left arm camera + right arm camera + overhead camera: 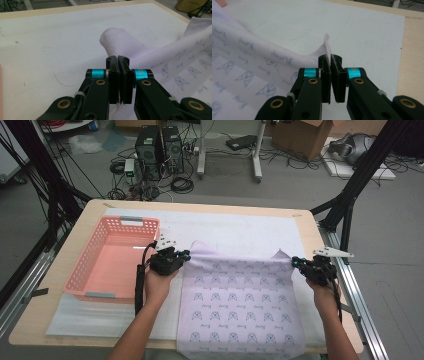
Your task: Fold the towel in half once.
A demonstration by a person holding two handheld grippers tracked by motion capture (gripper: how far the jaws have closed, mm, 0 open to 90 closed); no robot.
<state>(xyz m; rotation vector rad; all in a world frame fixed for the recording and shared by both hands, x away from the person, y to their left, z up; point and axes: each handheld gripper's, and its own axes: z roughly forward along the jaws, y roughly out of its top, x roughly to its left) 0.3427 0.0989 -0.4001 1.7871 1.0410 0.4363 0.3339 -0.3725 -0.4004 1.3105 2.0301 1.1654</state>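
Pale lilac printed cloth (240,305) held at its two far corners, just right of the pink basket (112,257).

The cloth lies flat on the white mat (240,227), its long axis running from the basket's level back toward the person, the near end draping over the table (65,240) edge. The left gripper (186,255), beside the basket's right wall, has its jaws pressed together on the cloth's far-left corner, which bulges up beyond the fingertips (117,60). The right gripper (295,262), well right of the basket, is likewise clamped on the far-right corner, a thin edge of fabric standing up between its fingertips (323,60).
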